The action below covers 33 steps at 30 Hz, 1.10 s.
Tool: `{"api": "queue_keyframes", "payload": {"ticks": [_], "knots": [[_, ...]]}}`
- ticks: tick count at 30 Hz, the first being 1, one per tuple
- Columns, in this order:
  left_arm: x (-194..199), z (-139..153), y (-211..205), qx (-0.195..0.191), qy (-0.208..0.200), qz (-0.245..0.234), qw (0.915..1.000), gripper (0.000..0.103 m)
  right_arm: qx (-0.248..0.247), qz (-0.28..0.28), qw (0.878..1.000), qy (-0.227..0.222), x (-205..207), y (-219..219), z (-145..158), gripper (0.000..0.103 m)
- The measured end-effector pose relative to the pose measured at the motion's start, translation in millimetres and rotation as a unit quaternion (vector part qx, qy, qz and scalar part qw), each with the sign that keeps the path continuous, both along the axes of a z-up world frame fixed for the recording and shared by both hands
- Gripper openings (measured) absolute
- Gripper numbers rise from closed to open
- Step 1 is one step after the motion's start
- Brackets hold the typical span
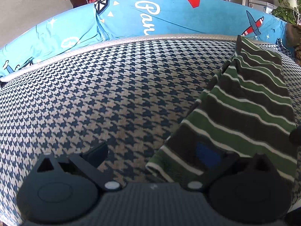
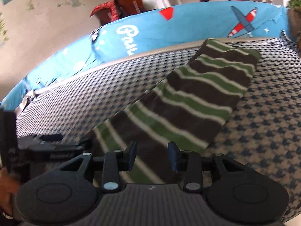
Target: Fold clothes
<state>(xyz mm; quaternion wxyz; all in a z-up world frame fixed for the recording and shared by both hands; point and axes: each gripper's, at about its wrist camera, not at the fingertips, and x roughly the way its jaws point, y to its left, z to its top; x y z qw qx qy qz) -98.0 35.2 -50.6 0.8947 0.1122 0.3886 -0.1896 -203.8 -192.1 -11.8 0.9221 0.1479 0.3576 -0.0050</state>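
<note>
**Jaws Apart Over Striped Garment on Houndstooth Cover**

Parted on both tools, nothing clamped: right gripper (image 2: 152, 155) hovering with blue pads (image 2: 174, 157) spread above the near end of a folded green, brown and white striped garment (image 2: 190, 101); left gripper (image 1: 152, 156) spread wider, one finger (image 1: 96, 155) over bare houndstooth cover (image 1: 112, 94), the other over the garment's (image 1: 244, 109) near corner, contact unclear. Folded into a long strip, lying diagonally toward the cover's far right edge. Beyond that edge, a blue printed sheet (image 1: 169, 18). Hand (image 2: 7, 188) at lower left, in the right wrist view.
</note>
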Motion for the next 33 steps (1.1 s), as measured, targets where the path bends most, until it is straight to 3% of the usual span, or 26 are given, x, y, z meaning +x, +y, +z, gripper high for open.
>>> {"api": "queue_keyframes", "payload": {"ticks": [11,21,28,31,33], "knots": [[-5.9,0.2,20.2,-0.006,0.007,0.018,0.9998,0.103,-0.037,0.093,0.995,-0.006,-26.9,55.5,-11.0,0.037],[-4.3,6.9,30.4,-0.03,0.031,0.031,0.9986,0.103,-0.12,0.159,0.98,-0.005,-33.3,94.3,-21.0,0.05],[-4.6,12.2,34.4,-0.066,0.062,0.03,0.9954,0.103,-0.204,0.151,0.967,0.006,-29.1,110.4,-36.3,0.05],[-4.1,12.5,34.5,-0.078,0.078,0.028,0.9935,0.103,-0.213,0.145,0.966,0.002,-29.4,112.3,-38.4,0.049],[-4.0,12.5,33.9,-0.083,0.086,0.025,0.9925,0.103,-0.211,0.139,0.968,0.0,-28.6,111.7,-37.9,0.041]]}}
